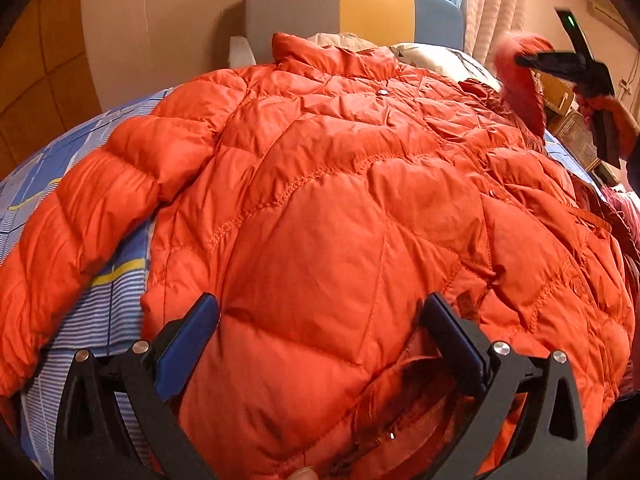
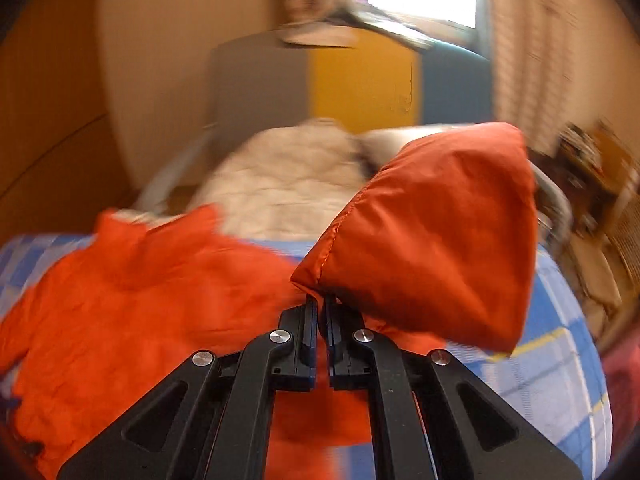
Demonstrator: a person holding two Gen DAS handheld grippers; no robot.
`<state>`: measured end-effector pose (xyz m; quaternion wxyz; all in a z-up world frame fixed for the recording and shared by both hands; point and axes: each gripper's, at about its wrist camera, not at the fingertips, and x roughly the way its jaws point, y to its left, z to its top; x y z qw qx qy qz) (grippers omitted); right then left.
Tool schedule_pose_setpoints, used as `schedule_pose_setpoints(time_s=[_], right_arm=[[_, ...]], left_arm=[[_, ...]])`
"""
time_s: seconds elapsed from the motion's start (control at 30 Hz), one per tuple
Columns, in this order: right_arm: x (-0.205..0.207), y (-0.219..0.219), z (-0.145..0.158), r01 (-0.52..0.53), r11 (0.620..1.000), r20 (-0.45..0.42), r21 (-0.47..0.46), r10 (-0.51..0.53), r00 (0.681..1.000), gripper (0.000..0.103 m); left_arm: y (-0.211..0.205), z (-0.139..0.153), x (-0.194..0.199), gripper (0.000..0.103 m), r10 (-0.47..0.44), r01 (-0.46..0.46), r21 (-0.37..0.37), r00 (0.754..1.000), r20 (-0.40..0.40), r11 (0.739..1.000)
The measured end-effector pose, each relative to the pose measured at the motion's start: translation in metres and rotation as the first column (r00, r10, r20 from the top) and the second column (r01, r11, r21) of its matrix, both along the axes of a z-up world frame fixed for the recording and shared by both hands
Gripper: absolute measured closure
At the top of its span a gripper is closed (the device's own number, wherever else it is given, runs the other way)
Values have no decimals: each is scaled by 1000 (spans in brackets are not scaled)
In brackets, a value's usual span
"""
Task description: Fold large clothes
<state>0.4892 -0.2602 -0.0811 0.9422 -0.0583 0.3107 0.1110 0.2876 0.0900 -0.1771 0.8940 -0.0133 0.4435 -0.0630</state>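
Observation:
An orange quilted down jacket [image 1: 320, 200] lies spread across the bed, collar at the far end. My left gripper [image 1: 320, 316] hovers over its near hem, open, with its blue-padded fingers [image 1: 188, 336] wide apart and the fabric bulging between them. In the left wrist view my right gripper [image 1: 560, 64] is at the far right, holding the jacket's right sleeve [image 1: 528, 80] lifted off the bed. In the blurred right wrist view that gripper [image 2: 320, 304] is shut on an edge of the orange sleeve [image 2: 432, 232], which stands up in front of it.
A blue checked bedsheet [image 1: 100, 292] covers the bed. A beige garment [image 2: 288, 176] lies beyond the jacket's collar. A grey, yellow and blue headboard [image 1: 340, 8] stands behind, with curtains [image 1: 500, 4] and a window to the right. Dark red clothes [image 1: 624, 208] sit at the right edge.

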Motion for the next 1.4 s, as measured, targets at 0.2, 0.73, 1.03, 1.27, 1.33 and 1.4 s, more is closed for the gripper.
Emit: schedule_pose_setpoints(time_s=[0.2, 0.73, 1.03, 1.27, 1.33, 1.4], right_arm=[[-28, 116, -26, -214, 976, -82, -49, 209, 974, 100], [-71, 148, -42, -254, 940, -164, 228, 294, 942, 18], [-86, 11, -62, 109, 903, -222, 414, -16, 975, 18], [-74, -27, -93, 211, 798, -300, 565, -40, 953, 22], [-65, -37, -97, 262, 759, -306, 596, -87, 948, 22], [-56, -52, -100, 311, 703, -316, 640, -129, 940, 22]], left_arm=[[4, 1, -6, 2, -2, 2, -22, 1000, 16, 1000], [33, 6, -19, 2, 76, -64, -209, 996, 48, 976], [39, 9, -22, 4, 119, -104, -240, 992, 50, 965], [53, 11, -19, 5, 168, -145, -342, 985, 37, 928], [55, 15, -18, 5, 182, -156, -364, 982, 39, 918], [57, 20, -15, 5, 197, -167, -367, 979, 47, 915]])
